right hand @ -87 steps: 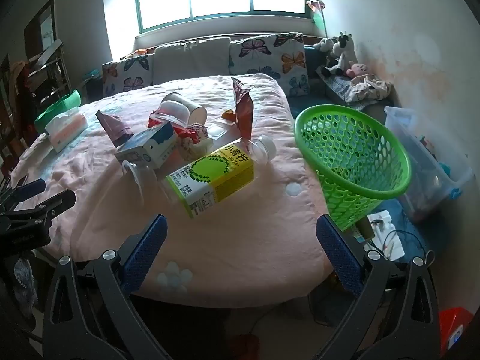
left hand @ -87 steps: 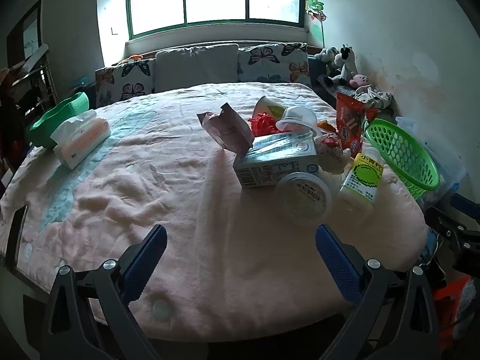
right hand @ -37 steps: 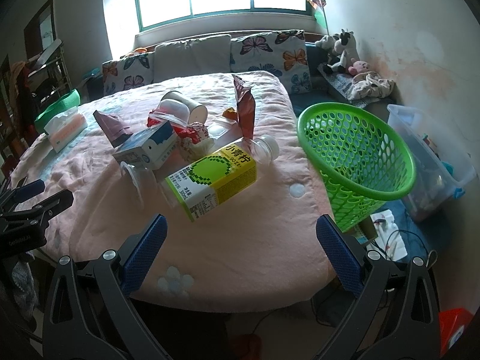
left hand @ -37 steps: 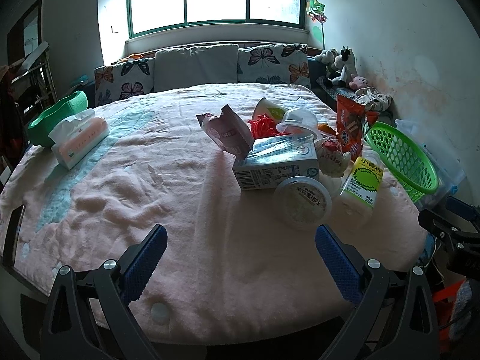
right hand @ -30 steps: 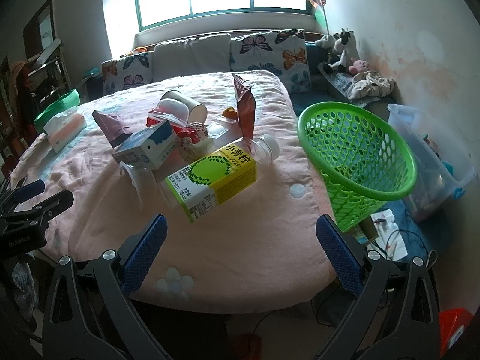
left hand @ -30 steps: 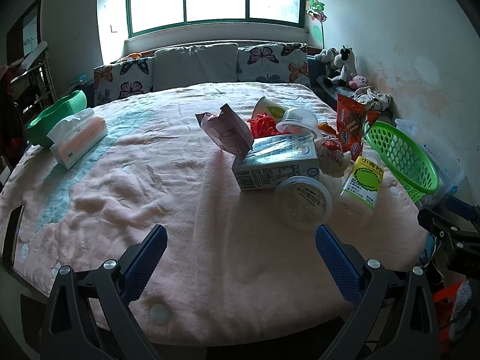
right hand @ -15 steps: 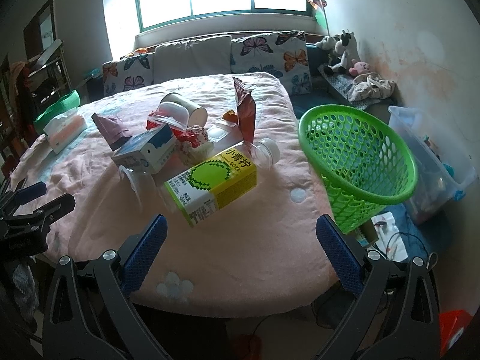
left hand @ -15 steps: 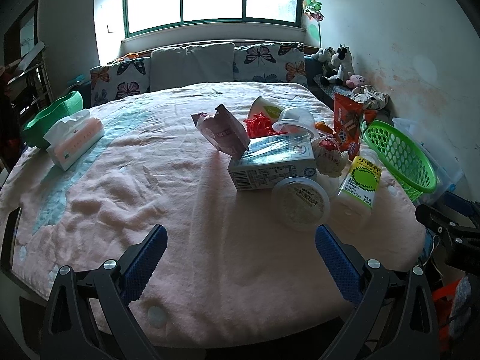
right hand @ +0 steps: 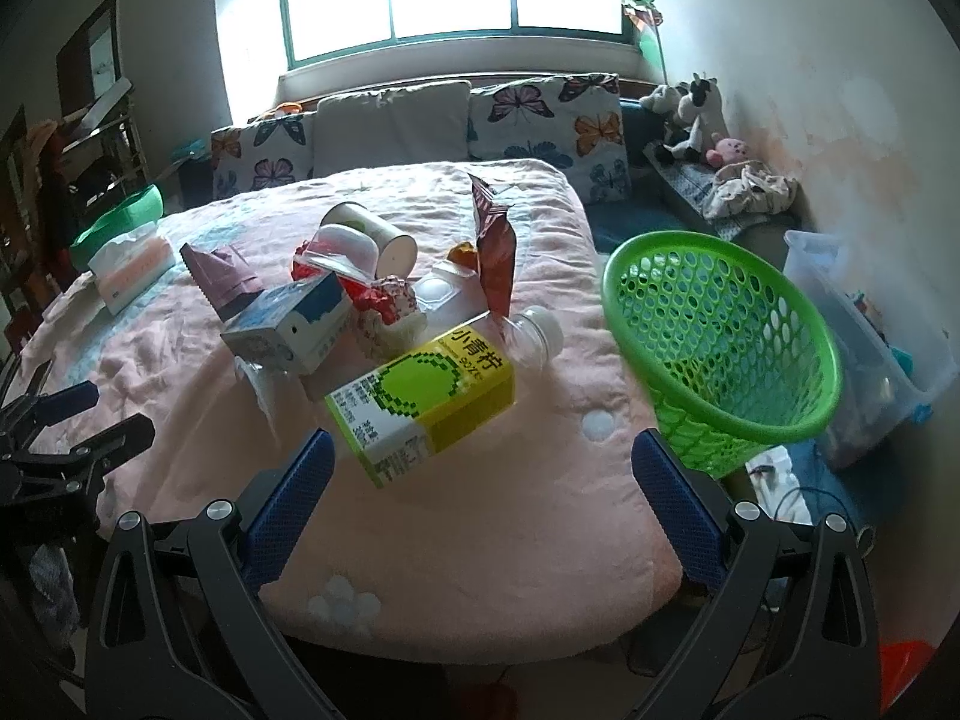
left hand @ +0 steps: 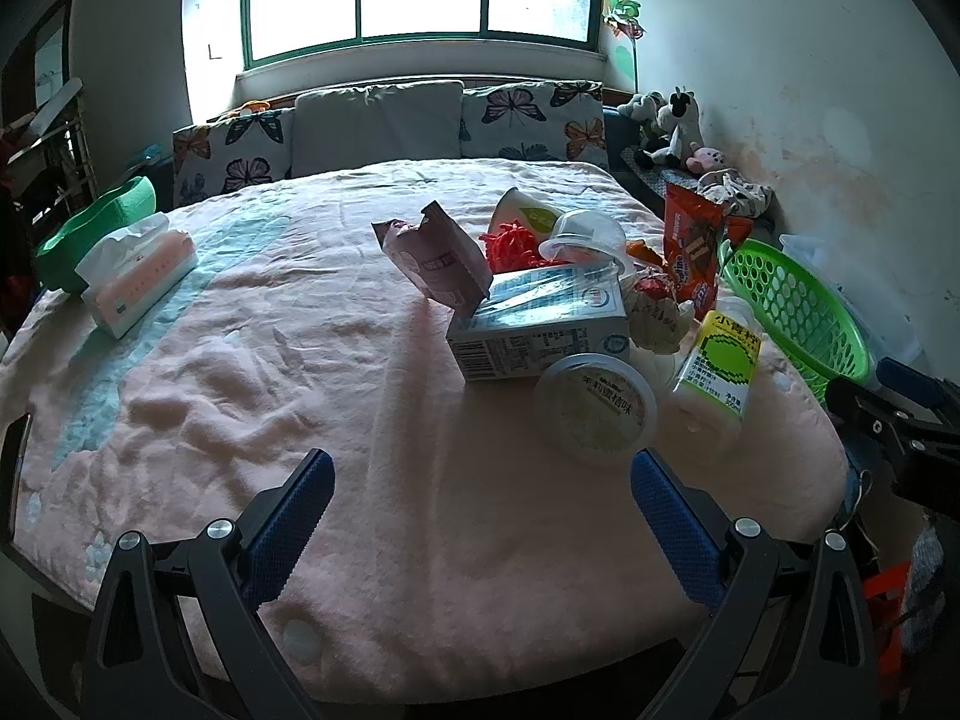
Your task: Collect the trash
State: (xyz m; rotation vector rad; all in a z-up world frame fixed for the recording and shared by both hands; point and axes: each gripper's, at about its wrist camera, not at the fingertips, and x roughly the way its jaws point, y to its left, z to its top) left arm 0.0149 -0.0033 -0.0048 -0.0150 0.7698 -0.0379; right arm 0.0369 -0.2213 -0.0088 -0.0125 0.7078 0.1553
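A pile of trash lies on the pink-covered table (left hand: 300, 396). It includes a blue-white carton (left hand: 540, 324) (right hand: 294, 324), a round lidded tub (left hand: 594, 408), a yellow-green labelled bottle (left hand: 717, 366) (right hand: 432, 402), a pink torn packet (left hand: 438, 261), paper cups (right hand: 366, 234) and a red snack bag (left hand: 690, 240) (right hand: 495, 240). A green mesh basket (right hand: 720, 348) (left hand: 792, 306) stands past the table's right edge. My left gripper (left hand: 480, 510) is open, short of the tub. My right gripper (right hand: 480, 492) is open, just before the bottle.
A tissue box (left hand: 138, 276) and a green bowl (left hand: 90, 228) sit at the table's far left. Butterfly cushions (right hand: 540, 114) line a bench under the window. Stuffed toys (right hand: 690, 114) and a clear storage bin (right hand: 870, 330) are along the right wall.
Both views have crept slightly closer to the trash pile. Both grippers stay open and nothing on the table has moved.
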